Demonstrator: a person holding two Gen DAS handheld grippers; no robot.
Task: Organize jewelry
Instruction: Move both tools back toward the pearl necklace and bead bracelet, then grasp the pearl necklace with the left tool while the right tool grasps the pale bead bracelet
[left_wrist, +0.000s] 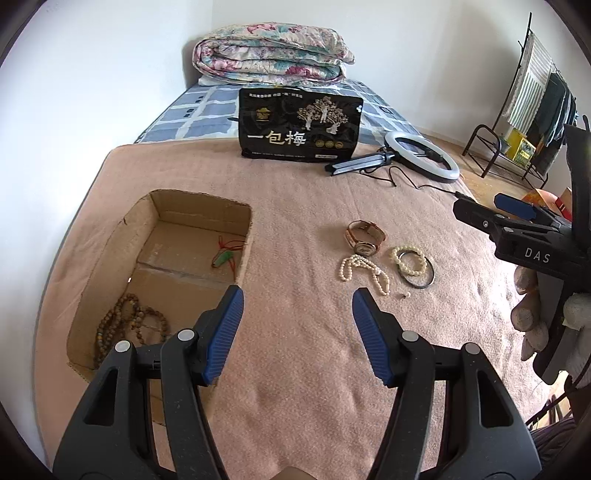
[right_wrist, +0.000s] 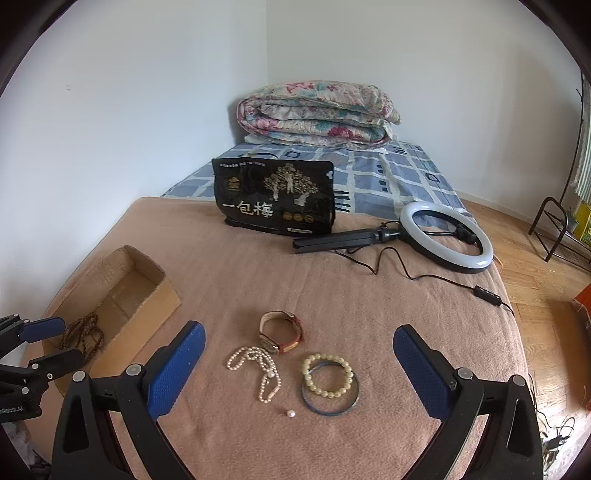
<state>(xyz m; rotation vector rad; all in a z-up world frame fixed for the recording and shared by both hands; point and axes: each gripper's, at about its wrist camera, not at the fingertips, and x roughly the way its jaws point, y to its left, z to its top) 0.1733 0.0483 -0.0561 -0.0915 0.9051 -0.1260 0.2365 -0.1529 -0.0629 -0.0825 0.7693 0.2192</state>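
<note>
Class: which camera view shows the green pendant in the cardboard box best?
The left wrist view: it looks down into the cardboard box, showing the green pendant on its floor. In the right wrist view, the box wall hides it.

Wooden bead strand partly behind cardboard box wall; clothes rack cut by edge.

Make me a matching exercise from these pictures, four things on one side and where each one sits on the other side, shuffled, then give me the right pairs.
Things:
1. brown bead string
2. watch
3. loose pearl
4. ring light

Places:
A. alone on the blanket, nearest the right claw
B. inside the cardboard box
C. beside the black bag
D. on the blanket, just beyond the pearl necklace

Pairs: 1-B, 2-D, 3-A, 4-C
</note>
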